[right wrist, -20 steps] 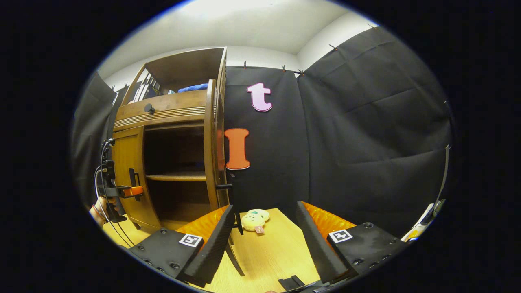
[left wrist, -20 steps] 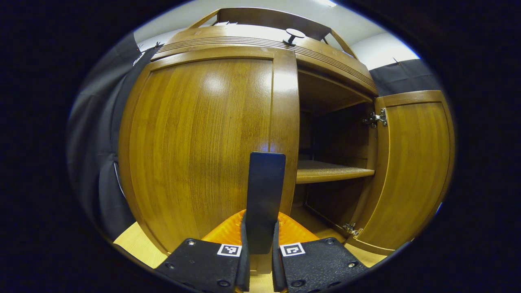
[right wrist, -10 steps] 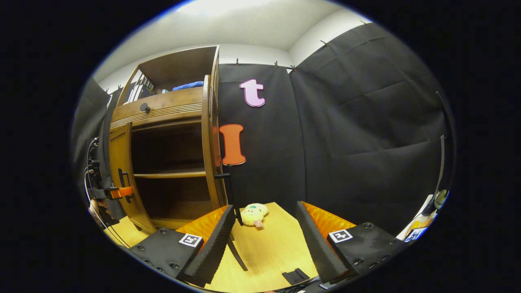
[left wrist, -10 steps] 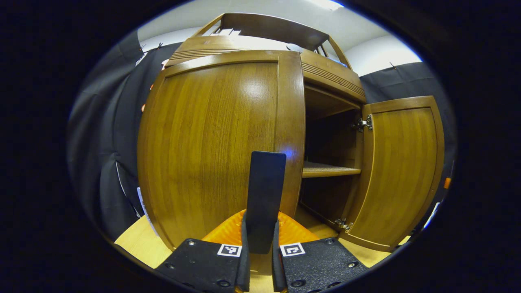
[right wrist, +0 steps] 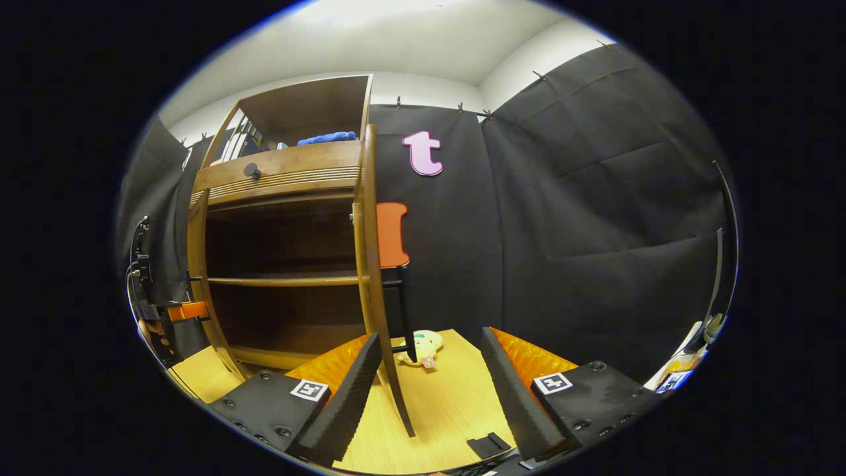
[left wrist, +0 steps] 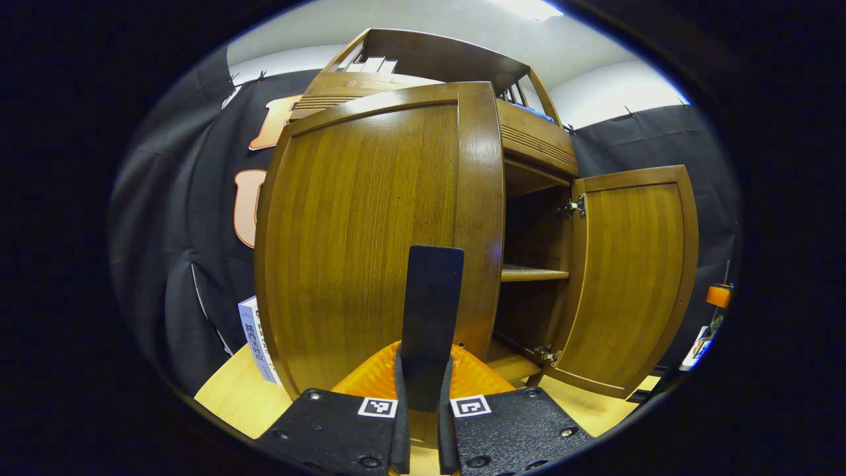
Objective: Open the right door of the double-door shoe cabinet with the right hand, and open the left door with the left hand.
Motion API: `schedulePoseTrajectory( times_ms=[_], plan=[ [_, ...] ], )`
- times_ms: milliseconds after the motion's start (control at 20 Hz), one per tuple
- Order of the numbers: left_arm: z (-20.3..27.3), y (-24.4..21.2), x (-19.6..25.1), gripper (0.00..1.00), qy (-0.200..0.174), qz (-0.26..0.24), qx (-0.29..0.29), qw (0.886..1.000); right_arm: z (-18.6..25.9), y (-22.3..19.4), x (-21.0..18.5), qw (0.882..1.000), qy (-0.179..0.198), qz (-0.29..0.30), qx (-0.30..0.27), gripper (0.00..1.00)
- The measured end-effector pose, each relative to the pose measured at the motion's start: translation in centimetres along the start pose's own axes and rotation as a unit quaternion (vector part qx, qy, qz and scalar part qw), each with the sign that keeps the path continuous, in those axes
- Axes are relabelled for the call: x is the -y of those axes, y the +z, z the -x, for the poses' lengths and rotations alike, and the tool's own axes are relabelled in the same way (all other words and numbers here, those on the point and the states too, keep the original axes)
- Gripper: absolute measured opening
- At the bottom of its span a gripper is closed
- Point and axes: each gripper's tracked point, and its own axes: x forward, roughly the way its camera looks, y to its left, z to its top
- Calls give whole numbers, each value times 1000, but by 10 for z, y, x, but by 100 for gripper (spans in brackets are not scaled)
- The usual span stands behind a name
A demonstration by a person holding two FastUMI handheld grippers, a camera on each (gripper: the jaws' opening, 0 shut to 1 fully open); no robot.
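Swung farther out than half a second ago, the left door (left wrist: 370, 244) of the shoe cabinet (right wrist: 281, 178) now stands well clear of the carcass, uncovering more of the dark wall cloth and a white box (left wrist: 254, 337) on the counter (left wrist: 231, 396) off to the left claw's near left. Directly ahead of the left claw (left wrist: 419, 370), its fingers remain closed together on the door's dark upright handle (left wrist: 431, 317), which rises between them just as it did a second ago. To that claw's right, the interior shelf (left wrist: 532, 272) shows in a narrower slice than before, and beyond it the right door (left wrist: 631, 277) hangs wide on its hinges.

From the right gripper view, the right claw (right wrist: 429, 390) holds its fingers spread apart with nothing between them, hovering over the counter as before. The right door (right wrist: 373, 277) appears edge-on just ahead and slightly left of it, nearer the middle of the picture than earlier, its dark handle (right wrist: 404, 311) on the side facing the cloth. A small yellow plush toy (right wrist: 423, 345) lies on the counter just past that handle, partly hidden by it. Far to the right claw's left, the left claw (right wrist: 178, 311) sits at the left door (right wrist: 198, 284), seemingly held by a hand, though that edge of the view is too dim to be sure.
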Motion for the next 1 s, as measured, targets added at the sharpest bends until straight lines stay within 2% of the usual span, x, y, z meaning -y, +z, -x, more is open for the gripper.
schedulePoseTrajectory(
  times_ms=[200, 850, 900, 1000],
  plan=[
    [21, -1, -11, 14, 5, 5, 4, 1000, 6, 1, -13, 1000, 8, 4, 3, 89],
    [78, 3, -60, 14, 38, 1, 4, 999, 19, 5, -54, 999, 39, 17, 10, 89],
    [83, 7, -65, 13, 40, -2, 2, 999, 23, 4, -54, 999, 41, 18, 8, 98],
    [90, 7, -71, 13, 45, 0, 1, 999, 27, 3, -57, 999, 47, 18, 7, 98]
  ],
)
